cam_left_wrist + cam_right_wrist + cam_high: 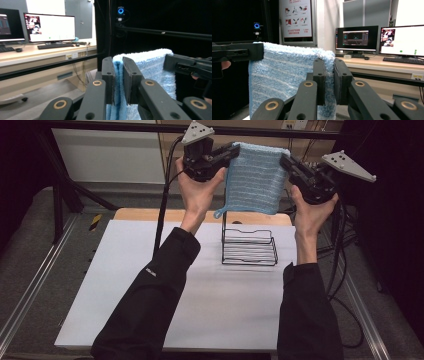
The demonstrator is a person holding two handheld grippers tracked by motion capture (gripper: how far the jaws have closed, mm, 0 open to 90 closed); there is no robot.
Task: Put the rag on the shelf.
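A light blue striped towel [255, 177] hangs stretched in the air between my two grippers, high above the table. My left gripper [231, 151] is shut on the towel's upper left corner; in the left gripper view the blue towel [150, 67] is pinched between the two black jaws of that left gripper [118, 75]. My right gripper [286, 161] is shut on the upper right corner; in the right gripper view the towel [284, 75] drapes away from the right gripper [329, 75]. A black wire rack [249, 246] stands on the white table sheet below the towel.
The white sheet [150, 285] covers the table, with a wooden edge [150, 214] at the back. Cables [345, 265] trail down on the right. Monitors [50, 27] stand on a desk beyond the frame rail [125, 127].
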